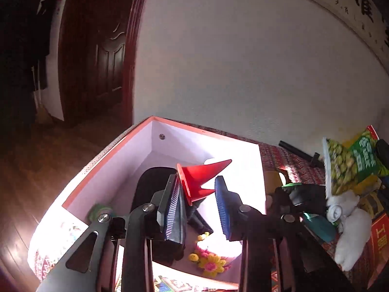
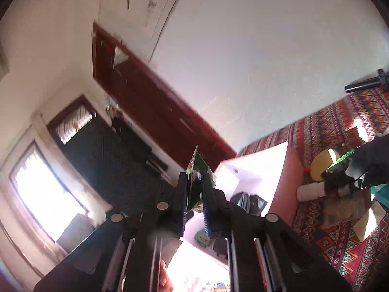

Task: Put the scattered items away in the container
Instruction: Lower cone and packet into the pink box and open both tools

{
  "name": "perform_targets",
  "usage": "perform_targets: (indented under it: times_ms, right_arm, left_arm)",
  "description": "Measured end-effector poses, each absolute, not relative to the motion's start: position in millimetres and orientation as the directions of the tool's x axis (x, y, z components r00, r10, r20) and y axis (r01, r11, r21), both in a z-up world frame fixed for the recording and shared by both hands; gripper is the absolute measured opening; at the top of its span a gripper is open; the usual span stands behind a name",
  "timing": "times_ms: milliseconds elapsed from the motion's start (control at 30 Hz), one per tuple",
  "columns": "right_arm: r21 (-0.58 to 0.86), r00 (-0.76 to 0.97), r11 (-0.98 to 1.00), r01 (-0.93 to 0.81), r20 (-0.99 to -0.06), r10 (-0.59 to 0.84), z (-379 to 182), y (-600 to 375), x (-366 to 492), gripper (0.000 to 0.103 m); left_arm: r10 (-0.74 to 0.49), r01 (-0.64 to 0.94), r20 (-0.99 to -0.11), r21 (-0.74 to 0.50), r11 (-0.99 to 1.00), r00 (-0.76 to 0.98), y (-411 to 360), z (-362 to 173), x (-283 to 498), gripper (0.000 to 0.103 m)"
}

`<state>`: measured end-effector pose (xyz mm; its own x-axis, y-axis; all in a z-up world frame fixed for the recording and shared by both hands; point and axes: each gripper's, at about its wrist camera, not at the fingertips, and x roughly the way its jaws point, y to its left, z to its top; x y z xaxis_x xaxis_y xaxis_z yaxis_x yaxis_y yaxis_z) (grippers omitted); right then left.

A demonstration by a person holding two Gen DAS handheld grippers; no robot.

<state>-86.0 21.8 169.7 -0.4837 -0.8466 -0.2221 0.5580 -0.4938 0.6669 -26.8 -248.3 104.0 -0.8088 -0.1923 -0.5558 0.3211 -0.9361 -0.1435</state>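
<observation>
Snack bag point(image 2: 194, 182), light and crinkly, probably slippery, sits pinched by its edge in the right gripper point(image 2: 195, 202) at lower centre, while the left gripper point(image 1: 198, 204) gapes around a stiff red cone point(image 1: 201, 177).

cone point(image 1: 201, 177) over box point(image 1: 107, 168), snack bag point(image 1: 350, 163) right

One red cone point(image 1: 203, 178). One white-lined box point(image 1: 243, 150) with orange rim. One green snack packet point(image 1: 352, 163). One white plush toy point(image 1: 350, 221). One roll of green tape point(image 1: 98, 210) inside the box. One bunch of yellow and pink woolly flowers point(image 1: 210, 262). One black pouch point(image 1: 152, 182). One yellow round thing point(image 2: 321, 165), partly hidden. One black rod point(image 1: 300, 153) on the patterned cloth point(image 2: 328, 126). Two grippers, left gripper point(image 1: 197, 196) and right gripper point(image 2: 195, 194).
</observation>
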Motion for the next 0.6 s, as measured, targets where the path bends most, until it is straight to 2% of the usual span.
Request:
perform_targets:
  times_ms: [33, 67, 100, 133, 233, 333, 433, 600]
  right_arm:
    - [0.644, -0.479, -0.534, 0.548, -0.282, -0.831, 161, 5, -85, 0.018]
    - [0.634, -0.481, -0.56, 0.533, -0.317, -0.817, 153, -6, -84, 0.029]
    - [0.639, -0.474, -0.563, 0.524, -0.331, -0.816, 146, -13, -82, 0.035]
    - [0.647, -0.463, -0.553, 0.525, -0.328, -0.823, 143, -16, -82, 0.046]
    - [0.633, -0.489, -0.557, 0.537, -0.305, -0.817, 148, -9, -78, 0.05]
    - [0.632, -0.561, -0.582, 0.511, -0.268, -0.783, 158, 17, -76, 0.063]
    - [0.653, -0.6, -0.584, 0.482, -0.24, -0.763, 167, 46, -78, 0.063]
    - [0.669, -0.667, -0.608, 0.428, -0.22, -0.712, 181, 91, -79, 0.063]
  left_arm:
    - [-0.242, 0.365, -0.557, -0.12, -0.923, -0.795, -251, 102, -25, 0.073]
    - [-0.268, 0.392, -0.55, -0.119, -0.912, -0.791, -254, 102, -22, 0.083]
    - [-0.272, 0.398, -0.535, -0.133, -0.908, -0.8, -257, 103, -17, 0.089]
    - [-0.264, 0.391, -0.521, -0.149, -0.908, -0.812, -259, 106, -13, 0.089]
    - [-0.26, 0.379, -0.488, -0.162, -0.911, -0.833, -262, 114, -5, 0.089]
    - [-0.258, 0.373, -0.472, -0.166, -0.913, -0.843, -260, 117, -1, 0.09]
    - [-0.218, 0.334, -0.471, -0.179, -0.925, -0.855, -250, 116, -4, 0.09]
    - [-0.162, 0.251, -0.471, -0.131, -0.959, -0.867, -206, 118, -12, 0.09]
